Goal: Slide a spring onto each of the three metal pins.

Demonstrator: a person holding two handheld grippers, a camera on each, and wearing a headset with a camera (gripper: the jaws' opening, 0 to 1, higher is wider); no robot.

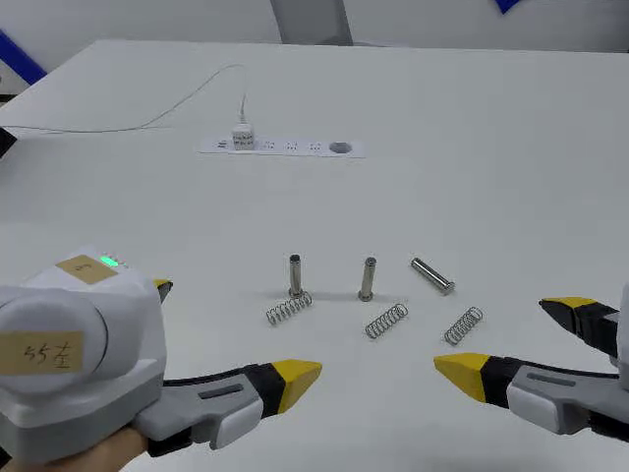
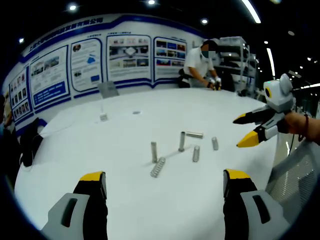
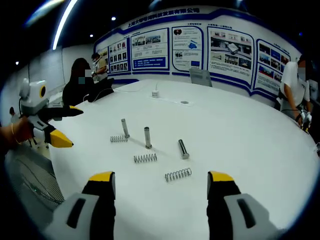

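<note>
Springs (image 1: pixel 386 321) beside pins (image 1: pixel 367 279), middle of table (image 1: pixel 472 118)

label (image 1: pixel 41 351) on left gripper (image 1: pixel 233 329): "55"

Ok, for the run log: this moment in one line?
left gripper open; right gripper open; two pins upright; third pin lying; springs loose, none fitted

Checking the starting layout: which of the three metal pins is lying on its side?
The rightmost pin in the head view. It lies flat, angled across the table, while the left pin and the middle pin stand upright.
</note>
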